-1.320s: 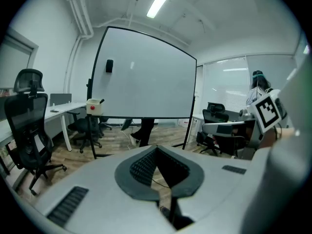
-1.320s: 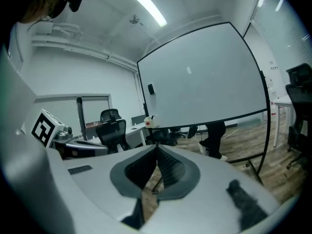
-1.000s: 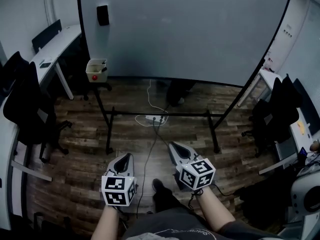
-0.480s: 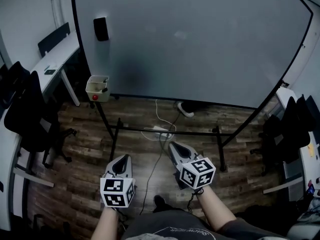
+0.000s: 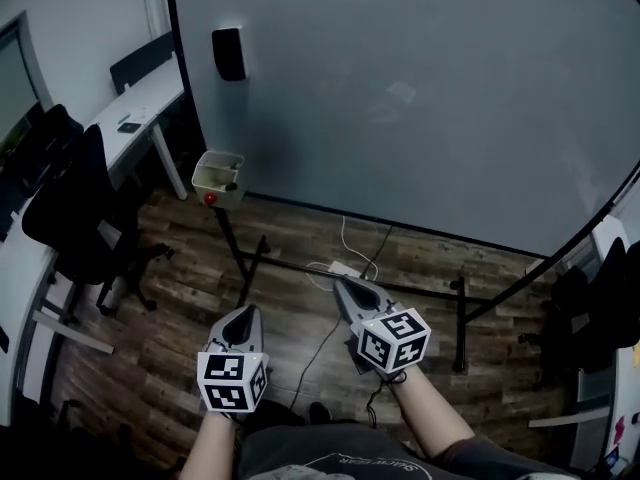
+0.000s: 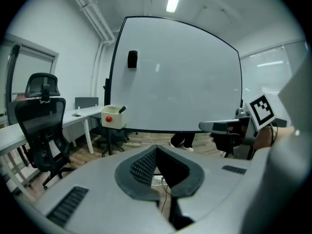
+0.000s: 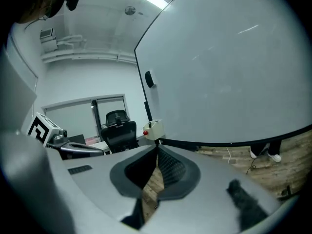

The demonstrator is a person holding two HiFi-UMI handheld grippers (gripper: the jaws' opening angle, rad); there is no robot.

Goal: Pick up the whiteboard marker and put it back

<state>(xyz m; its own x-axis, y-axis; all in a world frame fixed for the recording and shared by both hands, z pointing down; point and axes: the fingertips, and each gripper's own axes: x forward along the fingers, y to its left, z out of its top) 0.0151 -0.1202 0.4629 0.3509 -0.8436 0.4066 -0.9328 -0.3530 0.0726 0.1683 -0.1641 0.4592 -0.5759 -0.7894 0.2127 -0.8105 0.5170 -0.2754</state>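
**Whiteboard (image 5: pixel 420 98) looms nearer; both tongs shut and empty**

Since a second ago the whiteboard has come to fill more of the head view. The cream box (image 5: pixel 218 173) at its lower left corner now sits closer and further right in that view. The left gripper (image 5: pixel 248 313) and the right gripper (image 5: pixel 344 286) hang side by side over the wooden floor (image 5: pixel 170 318), short of the board's stand. Each has its jaws pressed together at the tips with nothing between them. The whiteboard marker (image 6: pixel 120 109) stands in the box, well apart from both grippers. Its long axis is tilted: the lower end is inside the box, and the dark upper end sticks out above the rim. In the left gripper view that upper end leans right, toward the board. A red knob (image 6: pixel 108 119) marks the box's front.
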